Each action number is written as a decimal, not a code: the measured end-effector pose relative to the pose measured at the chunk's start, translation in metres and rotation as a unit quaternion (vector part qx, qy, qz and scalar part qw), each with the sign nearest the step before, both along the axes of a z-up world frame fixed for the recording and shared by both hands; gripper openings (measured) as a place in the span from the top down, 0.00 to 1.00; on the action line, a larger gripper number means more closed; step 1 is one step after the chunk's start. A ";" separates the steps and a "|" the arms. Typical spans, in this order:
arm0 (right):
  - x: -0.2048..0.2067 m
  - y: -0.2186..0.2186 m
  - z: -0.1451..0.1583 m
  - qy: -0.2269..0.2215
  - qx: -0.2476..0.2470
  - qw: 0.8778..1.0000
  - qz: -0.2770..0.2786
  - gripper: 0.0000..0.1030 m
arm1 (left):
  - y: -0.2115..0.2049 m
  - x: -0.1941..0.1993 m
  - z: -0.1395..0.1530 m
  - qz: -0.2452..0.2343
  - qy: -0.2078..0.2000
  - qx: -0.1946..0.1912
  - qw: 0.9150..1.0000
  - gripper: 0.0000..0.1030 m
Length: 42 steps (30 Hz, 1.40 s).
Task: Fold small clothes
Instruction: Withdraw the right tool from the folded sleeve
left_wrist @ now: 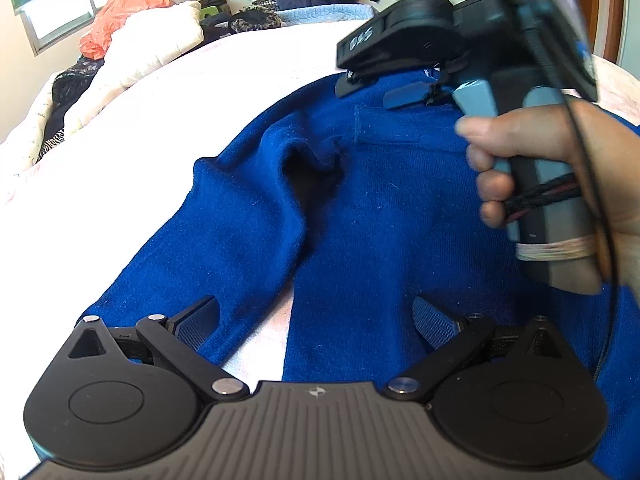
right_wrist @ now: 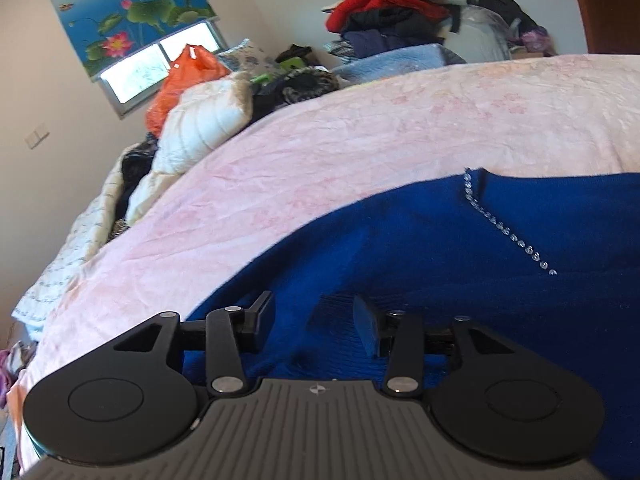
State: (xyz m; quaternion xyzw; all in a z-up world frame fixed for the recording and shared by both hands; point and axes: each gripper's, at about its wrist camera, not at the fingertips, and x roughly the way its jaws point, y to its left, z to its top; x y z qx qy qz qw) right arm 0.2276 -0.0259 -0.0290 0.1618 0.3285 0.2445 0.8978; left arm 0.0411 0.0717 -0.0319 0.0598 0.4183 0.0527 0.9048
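From the left wrist view we see what the right one cannot: the person's hand (left_wrist: 560, 184) wrapped around the grey handle of the right gripper (left_wrist: 384, 90) at two o'clock, its fingers parted just above the blue sweater (left_wrist: 360, 216), near a small sewn patch. In the same view the left gripper (left_wrist: 316, 320) stands at six o'clock with its fingers wide apart over the sweater's lower part, clamping nothing. The right wrist view alone shows a line of small clear beads (right_wrist: 508, 236) running down the sweater at three o'clock, and there the right gripper's fingers (right_wrist: 264, 312) are parted with blue cloth lying between them, not pressed. The sweater lies spread on the pink bed cover (right_wrist: 360, 136), one sleeve folded along the body. Around twelve o'clock a pile of clothes (right_wrist: 392, 4) tops a light blue blanket; at ten o'clock lie an orange plastic bag (right_wrist: 180, 84) and a white quilted jacket (right_wrist: 200, 124), under a lotus picture (right_wrist: 124, 12).
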 end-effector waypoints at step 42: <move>-0.118 -0.056 -0.013 -0.018 -0.193 0.979 -0.054 0.18 | 0.003 -0.018 0.010 0.010 -0.007 0.016 1.000 0.00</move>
